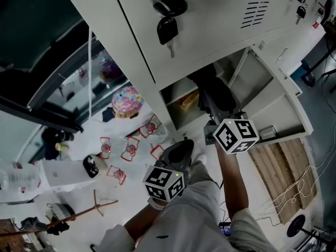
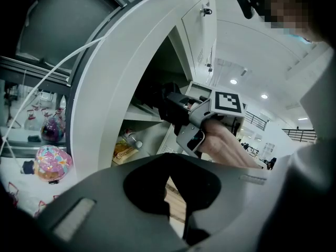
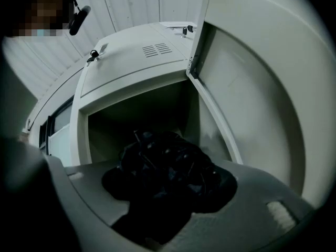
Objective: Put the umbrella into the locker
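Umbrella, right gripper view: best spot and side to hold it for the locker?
Grip the folded black umbrella across its bunched canopy, as the right tongs do, coming through the locker's open front; the door is swung aside and the bundle is compact.

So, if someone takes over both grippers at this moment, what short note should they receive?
Left gripper: jaws together, empty, held low.
Right gripper: shut on the black umbrella, pointing into the open locker compartment.
Done: door open, umbrella gripped and at the opening.
To do: push it fully in, release, withdraw.
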Action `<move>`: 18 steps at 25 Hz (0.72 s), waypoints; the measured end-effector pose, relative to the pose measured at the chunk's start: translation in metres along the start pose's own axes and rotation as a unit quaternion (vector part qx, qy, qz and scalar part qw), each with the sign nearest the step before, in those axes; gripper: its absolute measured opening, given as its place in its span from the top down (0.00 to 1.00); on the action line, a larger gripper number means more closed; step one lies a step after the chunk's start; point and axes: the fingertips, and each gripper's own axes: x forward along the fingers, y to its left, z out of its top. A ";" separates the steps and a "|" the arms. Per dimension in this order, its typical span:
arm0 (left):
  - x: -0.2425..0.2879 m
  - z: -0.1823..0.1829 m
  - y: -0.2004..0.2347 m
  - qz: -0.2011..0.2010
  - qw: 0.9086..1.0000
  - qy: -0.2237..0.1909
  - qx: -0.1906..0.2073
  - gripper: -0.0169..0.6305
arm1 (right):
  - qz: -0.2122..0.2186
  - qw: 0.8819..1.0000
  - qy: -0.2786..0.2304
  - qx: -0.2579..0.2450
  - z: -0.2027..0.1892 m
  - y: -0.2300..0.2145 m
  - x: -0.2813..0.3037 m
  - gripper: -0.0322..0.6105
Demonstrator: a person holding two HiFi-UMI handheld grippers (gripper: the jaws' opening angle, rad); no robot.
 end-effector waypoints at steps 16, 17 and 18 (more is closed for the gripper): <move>0.008 0.005 0.012 0.010 1.000 0.004 -0.007 0.96 | 0.002 0.996 0.063 -0.057 -0.020 -0.017 0.068 0.56; 0.009 0.005 0.013 0.010 1.000 0.005 -0.009 0.96 | 0.003 0.996 0.066 -0.056 -0.019 -0.017 0.072 0.56; 0.010 0.004 0.013 0.010 1.000 0.006 -0.010 0.96 | 0.005 0.996 0.070 -0.058 -0.019 -0.017 0.076 0.56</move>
